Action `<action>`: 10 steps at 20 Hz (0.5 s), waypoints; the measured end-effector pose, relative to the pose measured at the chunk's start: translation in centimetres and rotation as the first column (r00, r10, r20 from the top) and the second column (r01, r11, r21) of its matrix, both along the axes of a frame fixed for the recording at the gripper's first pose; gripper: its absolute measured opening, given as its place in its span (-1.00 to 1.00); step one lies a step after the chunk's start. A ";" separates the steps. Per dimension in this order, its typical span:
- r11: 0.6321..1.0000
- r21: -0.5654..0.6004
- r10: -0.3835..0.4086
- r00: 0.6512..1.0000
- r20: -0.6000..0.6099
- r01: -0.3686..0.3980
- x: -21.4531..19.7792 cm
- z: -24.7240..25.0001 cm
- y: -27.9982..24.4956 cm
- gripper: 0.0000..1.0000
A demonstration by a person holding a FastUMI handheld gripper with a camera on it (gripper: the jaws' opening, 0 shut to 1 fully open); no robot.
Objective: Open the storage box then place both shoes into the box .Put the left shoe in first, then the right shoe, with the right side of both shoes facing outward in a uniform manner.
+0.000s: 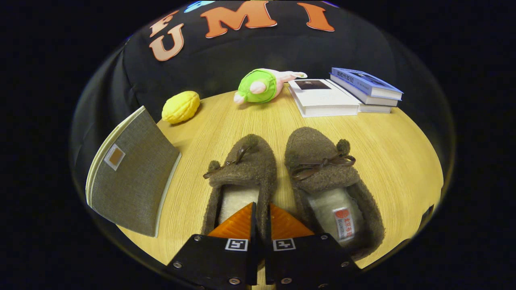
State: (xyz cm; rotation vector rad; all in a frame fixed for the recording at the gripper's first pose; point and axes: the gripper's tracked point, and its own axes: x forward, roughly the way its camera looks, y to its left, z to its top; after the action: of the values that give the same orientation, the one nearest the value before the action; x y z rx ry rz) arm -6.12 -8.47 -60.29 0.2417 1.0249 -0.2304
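Two shoes [242, 177] [326, 177]; three books [322, 98] [365, 82] [375, 108]; two toys [180, 106] [262, 85].

Two shoes [290, 181] lie side by side on the table [395, 161], storage box [129, 181] left, books [346, 94] behind.

Gripper [261, 225]: hand-held two-finger tool, seen from just behind its fingers.
Fingers [238, 227]: two orange wedges, each tapering to a point at the front; the surfaces carry a fine ribbed texture.
Gap: the two orange wedges stand almost together, with a narrow dark slit between them.
Mounts: two flat black plates, one behind each orange wedge, angular in outline and matte.
Markings: a small square black-and-white coded tag on each black plate, set at the inner corner nearest the slit.
Screws: round silver heads along the outer and rear edges of both black plates.
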 end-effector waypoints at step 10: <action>0.998 0.064 -0.013 0.995 0.097 0.006 2.3 4.7 2.7 -0.91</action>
State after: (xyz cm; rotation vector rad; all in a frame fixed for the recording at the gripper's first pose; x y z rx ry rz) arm -3.82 -5.82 -55.55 0.3122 0.9356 -0.1932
